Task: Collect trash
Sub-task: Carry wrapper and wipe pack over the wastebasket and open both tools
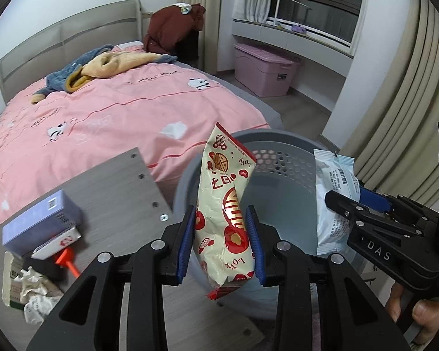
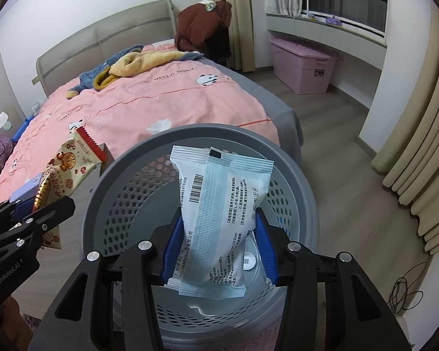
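My left gripper (image 1: 221, 219) is shut on a cream and red snack wrapper (image 1: 224, 207), held upright over the near left rim of the grey perforated trash bin (image 1: 281, 143). My right gripper (image 2: 218, 225) is shut on a pale blue packet (image 2: 216, 213), held over the open bin (image 2: 125, 199). The right gripper (image 1: 341, 201) with its blue packet (image 1: 332, 204) also shows in the left wrist view, and the left gripper with the wrapper (image 2: 61, 172) shows at the left of the right wrist view. The bin looks empty inside.
A grey bedside table (image 1: 108, 193) left of the bin holds a lilac box (image 1: 41, 222), a small card box, an orange item and crumpled tissues (image 1: 35, 292). A pink bed (image 1: 117, 111) lies behind, with a tissue (image 1: 174, 130) on it. A pink storage box (image 2: 303, 64) and curtains stand at right.
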The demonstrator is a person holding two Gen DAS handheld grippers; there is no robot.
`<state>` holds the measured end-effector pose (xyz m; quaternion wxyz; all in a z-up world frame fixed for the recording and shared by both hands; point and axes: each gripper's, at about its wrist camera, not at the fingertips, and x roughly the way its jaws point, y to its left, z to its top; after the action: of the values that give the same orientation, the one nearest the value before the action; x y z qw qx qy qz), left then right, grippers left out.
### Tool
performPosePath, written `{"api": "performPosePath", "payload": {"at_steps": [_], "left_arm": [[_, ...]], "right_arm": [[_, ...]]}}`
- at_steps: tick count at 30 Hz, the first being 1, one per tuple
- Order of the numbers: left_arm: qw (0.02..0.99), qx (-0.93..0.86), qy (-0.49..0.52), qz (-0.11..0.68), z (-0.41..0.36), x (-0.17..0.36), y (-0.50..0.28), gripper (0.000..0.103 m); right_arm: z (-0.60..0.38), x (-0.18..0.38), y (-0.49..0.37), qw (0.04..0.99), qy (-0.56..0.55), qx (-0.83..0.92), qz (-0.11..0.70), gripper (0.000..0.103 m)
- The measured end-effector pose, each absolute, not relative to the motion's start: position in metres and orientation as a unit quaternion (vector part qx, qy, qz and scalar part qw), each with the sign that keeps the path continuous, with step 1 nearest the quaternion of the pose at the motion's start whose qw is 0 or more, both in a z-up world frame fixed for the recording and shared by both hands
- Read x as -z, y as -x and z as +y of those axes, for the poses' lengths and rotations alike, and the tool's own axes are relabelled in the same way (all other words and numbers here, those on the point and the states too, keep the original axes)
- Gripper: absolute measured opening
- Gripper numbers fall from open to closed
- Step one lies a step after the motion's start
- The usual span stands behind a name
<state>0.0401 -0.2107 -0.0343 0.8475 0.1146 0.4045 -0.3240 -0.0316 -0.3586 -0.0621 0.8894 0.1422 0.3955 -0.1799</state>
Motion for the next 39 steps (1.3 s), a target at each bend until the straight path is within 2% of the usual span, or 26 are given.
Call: {"api": "performPosePath", "payload": {"at_steps": [4, 7, 9, 11, 27, 36, 39], "left_arm": [[0.844, 0.333, -0.120, 0.402, -0.226, 0.036, -0.041, 0.034], [0.845, 0.334, -0.121, 0.401, -0.231, 0.036, -0.042, 0.040], [0.847, 0.331, -0.122, 0.397, -0.231, 0.034, -0.041, 0.058], [0.851, 0.327, -0.121, 0.392, -0.230, 0.032, -0.040, 0.063], [0.861, 0.298, -0.109, 0.398, -0.212, 0.032, -0.041, 0.071], [0.862, 0.301, -0.092, 0.397, -0.188, 0.023, -0.044, 0.071], [0.866, 0.297, -0.092, 0.392, -0.176, 0.017, -0.042, 0.071]], "right_arm": [[-0.369, 0.069, 0.034, 0.887, -0.152, 0.178, 0.398, 0.047], [-0.370, 0.070, 0.035, 0.888, -0.151, 0.176, 0.397, 0.048], [-0.372, 0.069, 0.037, 0.890, -0.151, 0.177, 0.392, 0.052], [-0.373, 0.066, 0.039, 0.892, -0.152, 0.179, 0.387, 0.062], [-0.366, 0.071, 0.038, 0.893, -0.159, 0.170, 0.384, 0.068], [-0.357, 0.059, 0.030, 0.895, -0.156, 0.177, 0.379, 0.069], [-0.351, 0.050, 0.034, 0.901, -0.156, 0.182, 0.362, 0.074]]}}
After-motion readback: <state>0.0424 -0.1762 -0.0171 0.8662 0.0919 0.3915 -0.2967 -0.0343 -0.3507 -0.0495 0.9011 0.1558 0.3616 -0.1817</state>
